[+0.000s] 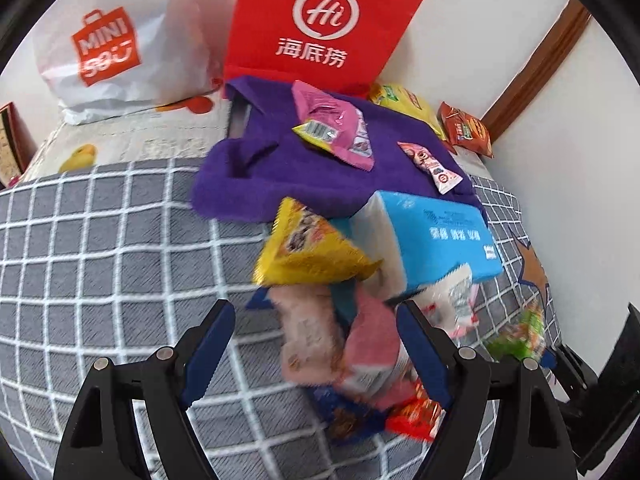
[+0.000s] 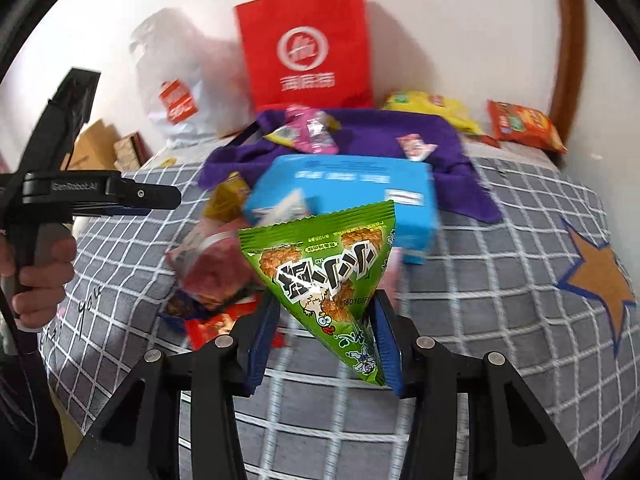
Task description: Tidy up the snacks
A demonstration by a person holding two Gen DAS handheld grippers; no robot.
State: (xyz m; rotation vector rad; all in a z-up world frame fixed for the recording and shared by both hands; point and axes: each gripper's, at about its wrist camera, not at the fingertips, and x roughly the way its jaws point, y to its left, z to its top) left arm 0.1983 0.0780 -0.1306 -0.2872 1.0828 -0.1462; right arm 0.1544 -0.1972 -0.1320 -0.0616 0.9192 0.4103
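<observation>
A: Green snack packet point(image 2: 320, 280)?
B: Clamped in right gripper point(image 2: 325, 340), raised off the grey checked bedcover point(image 2: 500, 320), in front of the blue box point(image 2: 348, 192).
A: Left gripper point(image 1: 316, 354)?
B: Jaws wide, holding nothing, over the snack pile point(image 1: 340, 344).

Left tool point(image 1: 316, 354): held pointing steeply downward, its two blue-padded fingers point(image 1: 210, 354) spread wide apart; nothing is pinched between them.
Left tool, from the right wrist view point(image 2: 120, 196): seen side-on at the left edge, its black body extended level across the picture.
Left hand point(image 2: 38, 276): wrapped around the left tool's handle, fingers curled on the grip.
Right tool point(image 2: 324, 340): tilted downward, its jaws drawn in close, blue pads point(image 2: 386, 340) pressed on a green triangular snack packet point(image 2: 320, 272).
</observation>
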